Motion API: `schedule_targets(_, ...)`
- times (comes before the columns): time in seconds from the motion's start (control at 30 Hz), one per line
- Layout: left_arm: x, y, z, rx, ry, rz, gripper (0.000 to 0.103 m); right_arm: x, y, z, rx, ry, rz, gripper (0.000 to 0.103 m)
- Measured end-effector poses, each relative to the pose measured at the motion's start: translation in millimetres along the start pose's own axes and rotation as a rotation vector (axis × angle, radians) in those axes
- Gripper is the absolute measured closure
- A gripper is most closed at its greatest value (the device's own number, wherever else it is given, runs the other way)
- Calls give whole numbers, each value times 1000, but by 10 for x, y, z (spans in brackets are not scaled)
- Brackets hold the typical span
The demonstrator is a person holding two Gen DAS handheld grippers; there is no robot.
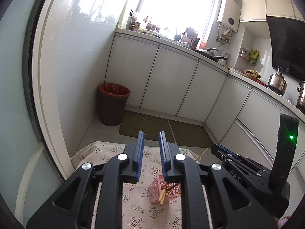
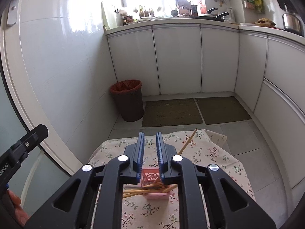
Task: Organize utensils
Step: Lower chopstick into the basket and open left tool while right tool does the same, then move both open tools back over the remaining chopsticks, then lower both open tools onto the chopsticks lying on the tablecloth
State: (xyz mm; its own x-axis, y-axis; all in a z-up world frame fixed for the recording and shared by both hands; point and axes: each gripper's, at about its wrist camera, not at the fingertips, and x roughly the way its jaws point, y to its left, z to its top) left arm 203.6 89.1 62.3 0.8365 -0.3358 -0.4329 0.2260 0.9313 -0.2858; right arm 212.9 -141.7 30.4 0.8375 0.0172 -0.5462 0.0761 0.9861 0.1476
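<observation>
A pink perforated utensil holder (image 2: 155,188) stands on a small table with a floral cloth (image 2: 209,156); it also shows in the left wrist view (image 1: 162,190). Several wooden chopsticks (image 2: 141,190) stick out of it toward the left. One loose chopstick (image 2: 187,142) lies on the cloth beyond it, near the far edge, and its tip shows in the left wrist view (image 1: 203,152). My left gripper (image 1: 151,135) is open and empty, held above the holder. My right gripper (image 2: 149,136) is open and empty, above the holder too. The right gripper's body shows at the right of the left wrist view (image 1: 247,171).
A brown bin with a red liner (image 2: 128,100) stands on the floor by the wall. Two doormats (image 2: 194,111) lie before white cabinets (image 2: 177,61). The counter (image 2: 190,20) holds pans and clutter. A kettle (image 1: 277,81) sits at the right. A door frame runs along the left.
</observation>
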Motion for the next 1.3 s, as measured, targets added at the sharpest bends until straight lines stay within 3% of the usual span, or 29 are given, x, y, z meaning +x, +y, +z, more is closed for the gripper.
schedule_targets(0.03,-7,3,-1,4,2,3,86,-47,-11,-3,1,-11,-8,74)
schedule_targets(0.27,-89,-110,-27,42,11,12,72,-423,-17,-33,-22,-53,-68,61)
schedule_targets(0.3,-124,-138,-30,48,10,9,64,-488,-12,-40,-24,-65,-78,58)
schedule_targets(0.37,-198,-192,-44,57,0,10,54,-648,-39,-70,-18,-105,-105,42)
schedule_targets(0.43,-294,-233,-68,63,-13,19,36,-799,-80,-83,3,-144,-138,29)
schedule_targets(0.63,-570,-337,-171,71,-34,22,24,-1210,-213,-200,41,-219,-242,9)
schedule_targets(0.73,-658,-393,-270,78,-26,11,12,-1401,-276,-334,28,-235,-291,6)
schedule_targets(0.83,-706,-456,-417,105,8,-2,7,-1562,-465,-581,38,-191,-320,6)
schedule_targets(1.03,-572,-516,-818,160,230,-95,7,-1687,-1128,-1451,226,27,-288,6)
schedule_targets(1.13,-392,-665,-1080,250,395,-163,7,-1726,-1363,-1893,303,95,-316,6)
schedule_targets(1.23,-183,-847,-1415,341,562,-216,7,-1691,-1540,-2088,357,182,-338,6)
schedule_targets(1.3,-55,-949,-1662,396,650,-219,7,-1748,-1656,-2107,415,170,-326,6)
